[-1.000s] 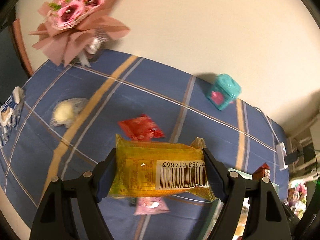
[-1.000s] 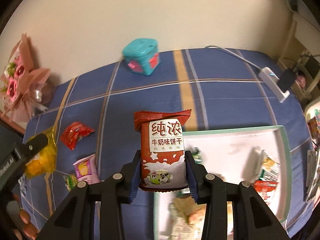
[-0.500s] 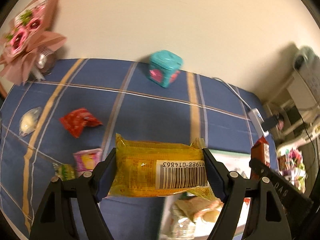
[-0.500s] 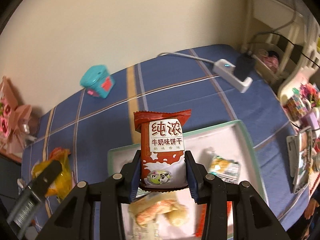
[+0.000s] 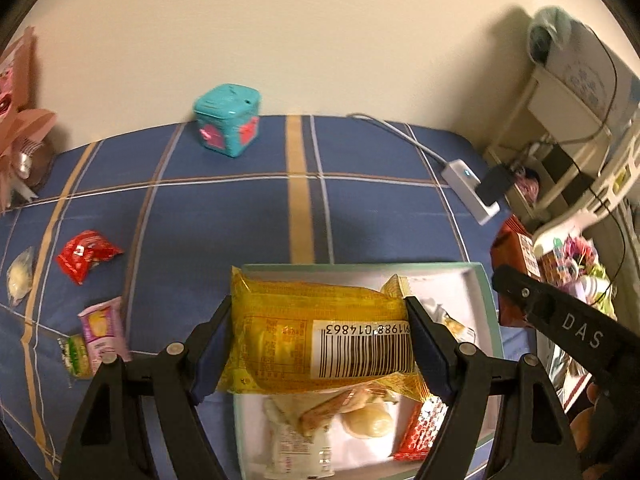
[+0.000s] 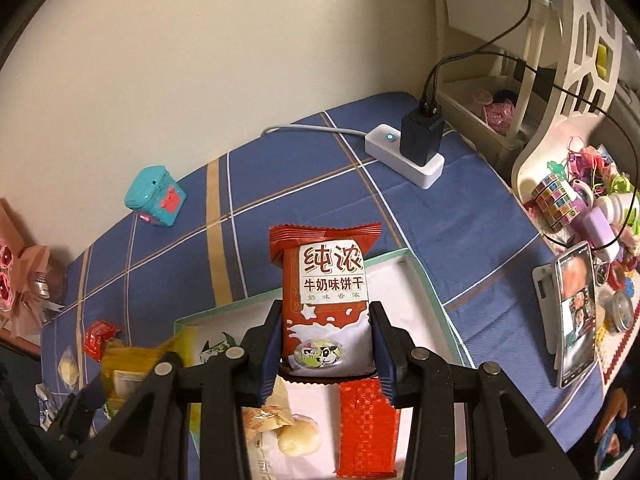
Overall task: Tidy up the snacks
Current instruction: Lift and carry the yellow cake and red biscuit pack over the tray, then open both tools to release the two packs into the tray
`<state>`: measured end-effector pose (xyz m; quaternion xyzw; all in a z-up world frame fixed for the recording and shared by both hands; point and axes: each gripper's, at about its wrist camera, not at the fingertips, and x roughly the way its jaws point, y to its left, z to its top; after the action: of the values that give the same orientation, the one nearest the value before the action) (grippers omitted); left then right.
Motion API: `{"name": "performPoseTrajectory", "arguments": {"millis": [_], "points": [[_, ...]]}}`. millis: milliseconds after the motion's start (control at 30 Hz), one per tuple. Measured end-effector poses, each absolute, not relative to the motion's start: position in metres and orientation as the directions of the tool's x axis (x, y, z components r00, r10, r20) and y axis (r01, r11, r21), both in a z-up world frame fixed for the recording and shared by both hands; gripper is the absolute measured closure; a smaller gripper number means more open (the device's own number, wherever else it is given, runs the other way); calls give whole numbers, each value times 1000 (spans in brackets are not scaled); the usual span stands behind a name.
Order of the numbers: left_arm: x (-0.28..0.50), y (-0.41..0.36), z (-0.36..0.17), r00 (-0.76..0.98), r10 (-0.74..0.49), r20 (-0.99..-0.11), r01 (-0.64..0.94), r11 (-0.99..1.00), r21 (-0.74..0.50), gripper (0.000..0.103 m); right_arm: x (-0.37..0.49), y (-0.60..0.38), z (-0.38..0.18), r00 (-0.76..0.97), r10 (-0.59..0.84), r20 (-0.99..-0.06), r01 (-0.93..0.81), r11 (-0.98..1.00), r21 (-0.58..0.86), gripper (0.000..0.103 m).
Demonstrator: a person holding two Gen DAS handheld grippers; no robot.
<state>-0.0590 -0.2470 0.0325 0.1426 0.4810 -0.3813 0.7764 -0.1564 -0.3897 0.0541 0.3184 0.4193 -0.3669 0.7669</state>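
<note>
My left gripper (image 5: 318,334) is shut on a yellow snack pack (image 5: 304,332) with a barcode and holds it over the white tray (image 5: 486,292) with a green rim. My right gripper (image 6: 325,340) is shut on a red and white milk biscuit pack (image 6: 326,296), upright above the same tray (image 6: 418,276). The tray holds several snacks, among them a red wafer pack (image 6: 366,428) and pale round sweets (image 6: 298,438). The yellow pack also shows at the left of the right wrist view (image 6: 128,368). The right gripper's arm shows at the right of the left wrist view.
Loose snacks lie on the blue plaid cloth left of the tray: a red packet (image 5: 86,254), a pink packet (image 5: 102,322), a green one (image 5: 74,354), a pale sweet (image 5: 20,276). A teal box (image 5: 228,125) stands by the wall. A power strip (image 6: 406,154), a phone (image 6: 576,308) and a shelf with clutter are at the right.
Both grippers have swung right with their packs, from over the bare cloth and loose snacks to over the tray. Both grips are unchanged.
</note>
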Motion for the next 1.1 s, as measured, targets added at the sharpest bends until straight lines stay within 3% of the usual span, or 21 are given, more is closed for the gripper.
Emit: {"name": "performPoseTrajectory", "arguments": {"millis": [767,833,900,1100], "points": [[-70,-275,-20,200,-356,-913,755,649,-88,21,-149,-396,-11,279,-158,-947,844,511,163,59],[-70,-275,-19,202,-355,-913,753,652,-87,21,-150,-397,-10,276,-164,-947,848,504,160,57],[-70,-274,-17,209,-355,-911,751,655,-83,20,-150,-398,-8,278,-169,-946,851,500,161,44],[-67,-271,-3,227,-369,-901,743,664,-85,14,-154,-399,8,303,-199,-932,852,495,171,42]]}}
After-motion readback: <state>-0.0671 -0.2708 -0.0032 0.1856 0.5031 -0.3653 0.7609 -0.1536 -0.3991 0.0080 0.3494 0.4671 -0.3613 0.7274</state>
